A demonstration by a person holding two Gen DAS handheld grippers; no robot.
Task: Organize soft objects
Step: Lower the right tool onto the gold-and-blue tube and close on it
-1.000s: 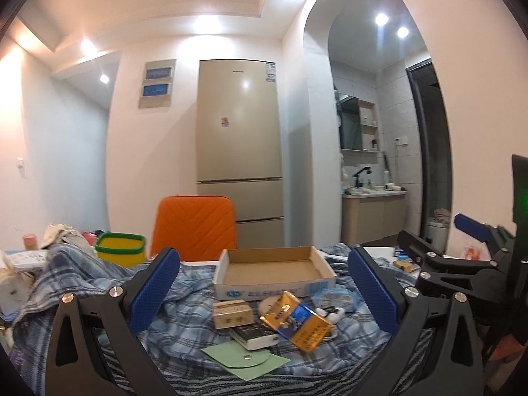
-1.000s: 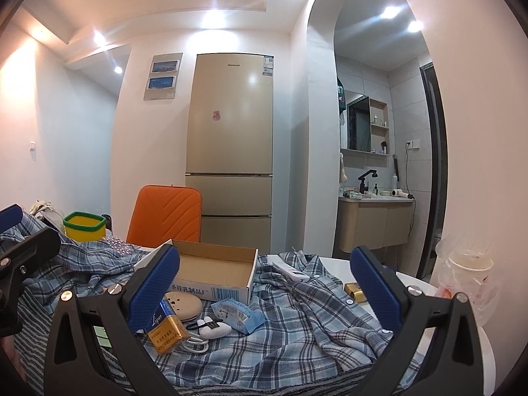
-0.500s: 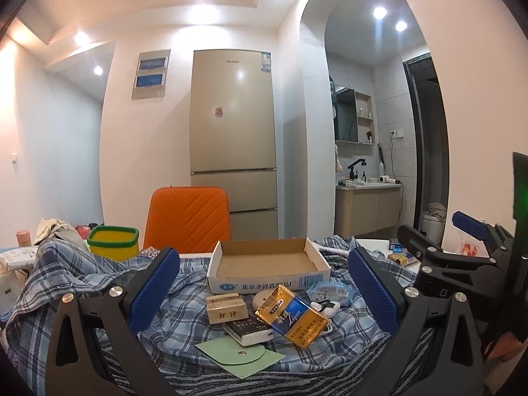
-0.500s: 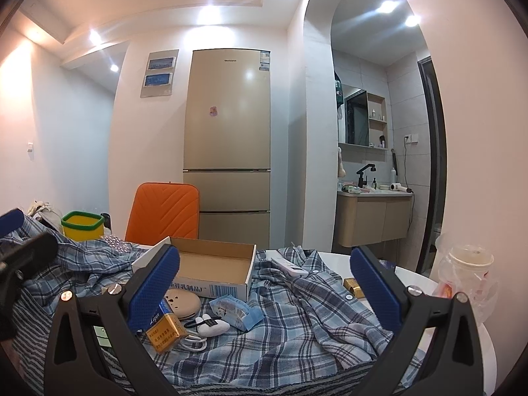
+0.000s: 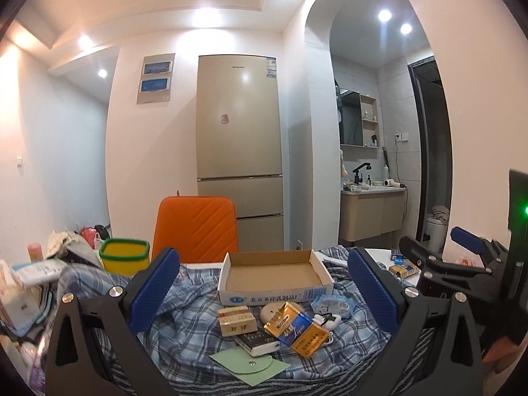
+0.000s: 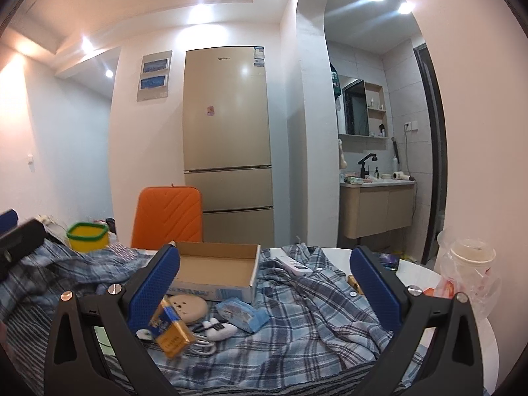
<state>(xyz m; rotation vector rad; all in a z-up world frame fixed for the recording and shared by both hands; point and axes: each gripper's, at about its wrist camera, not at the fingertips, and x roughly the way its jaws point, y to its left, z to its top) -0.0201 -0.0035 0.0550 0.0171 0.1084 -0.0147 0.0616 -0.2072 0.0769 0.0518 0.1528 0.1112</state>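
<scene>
Recessed ceiling lights are glowing above a gold refrigerator (image 5: 239,138), an orange chair (image 5: 197,224) and an arched washroom vanity (image 5: 373,211).

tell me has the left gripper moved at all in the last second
Yes. In the left wrist view the fridge and cardboard box sit lower in frame than before, so the open left gripper has tilted upward.
</scene>
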